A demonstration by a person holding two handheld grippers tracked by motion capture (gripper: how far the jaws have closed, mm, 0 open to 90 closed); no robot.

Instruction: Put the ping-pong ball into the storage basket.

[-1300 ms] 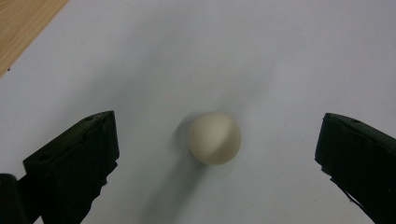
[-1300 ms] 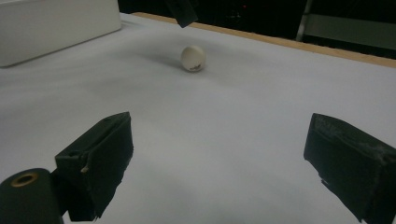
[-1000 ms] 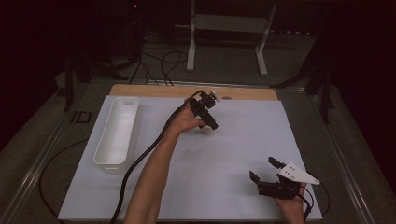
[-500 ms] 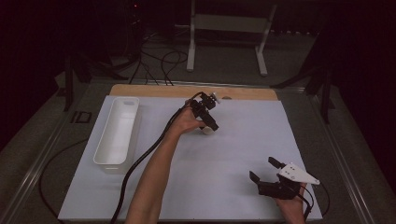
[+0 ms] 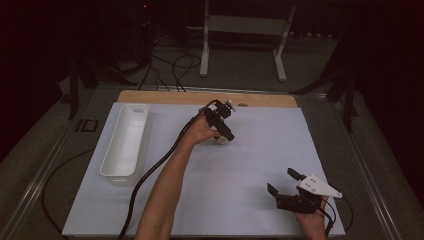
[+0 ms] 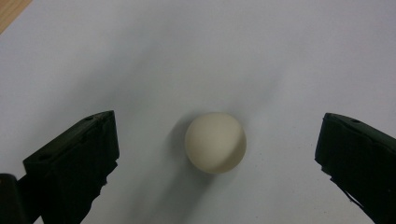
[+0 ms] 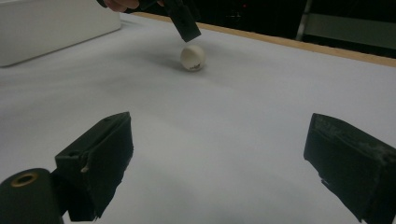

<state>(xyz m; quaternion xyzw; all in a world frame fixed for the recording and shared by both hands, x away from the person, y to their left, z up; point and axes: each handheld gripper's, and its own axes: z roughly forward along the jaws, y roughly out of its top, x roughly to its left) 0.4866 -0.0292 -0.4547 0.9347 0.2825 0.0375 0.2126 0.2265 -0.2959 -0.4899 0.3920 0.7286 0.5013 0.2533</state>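
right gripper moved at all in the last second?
No. The right gripper sits at the same spot near the white mat's front right corner, jaws open.

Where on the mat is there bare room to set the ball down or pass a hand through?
The wide stretch of white mat between the ball and the right gripper is bare, as is the strip between the white bin and the left forearm. It is tightest around the ball, where the left gripper hangs open above it.
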